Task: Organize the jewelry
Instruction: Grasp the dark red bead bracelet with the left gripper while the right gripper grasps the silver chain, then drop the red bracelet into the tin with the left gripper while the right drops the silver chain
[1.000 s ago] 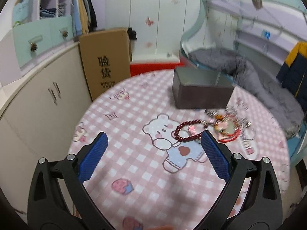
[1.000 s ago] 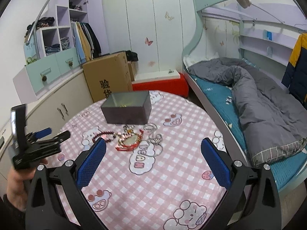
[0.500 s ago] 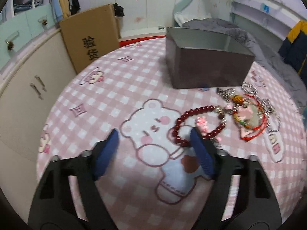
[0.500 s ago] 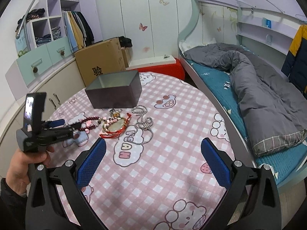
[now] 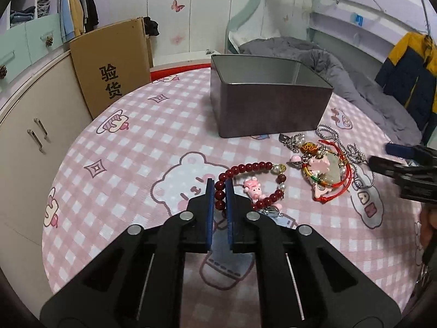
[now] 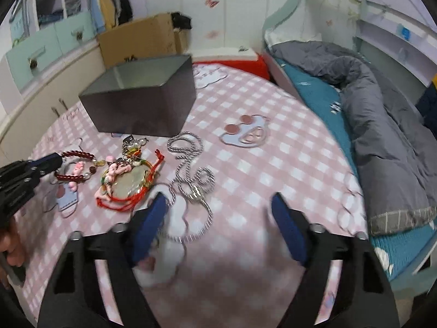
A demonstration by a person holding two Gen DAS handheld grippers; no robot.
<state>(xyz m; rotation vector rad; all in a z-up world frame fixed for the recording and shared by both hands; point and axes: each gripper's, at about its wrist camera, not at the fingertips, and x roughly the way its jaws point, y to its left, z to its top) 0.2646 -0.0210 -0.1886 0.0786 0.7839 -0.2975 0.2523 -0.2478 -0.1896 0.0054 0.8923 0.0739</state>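
home bedroom | bunk bed [image 6: 382, 125] | wardrobe [image 5: 191, 11] | hanging clothes [image 5: 76, 0]

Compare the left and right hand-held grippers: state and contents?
The left hand-held gripper is shut on the red bead bracelet; the right hand-held gripper is open and holds nothing. The left sits at the bracelet's near edge; the right hovers by the silver chain. Both have blue pads and black frames.

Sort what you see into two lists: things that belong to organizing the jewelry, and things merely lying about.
Belong to the job:
red bead bracelet
pendant on red cord
silver chain
grey box
left tool
right tool

Lying about:
cardboard carton
grey duvet
yellow and navy jacket
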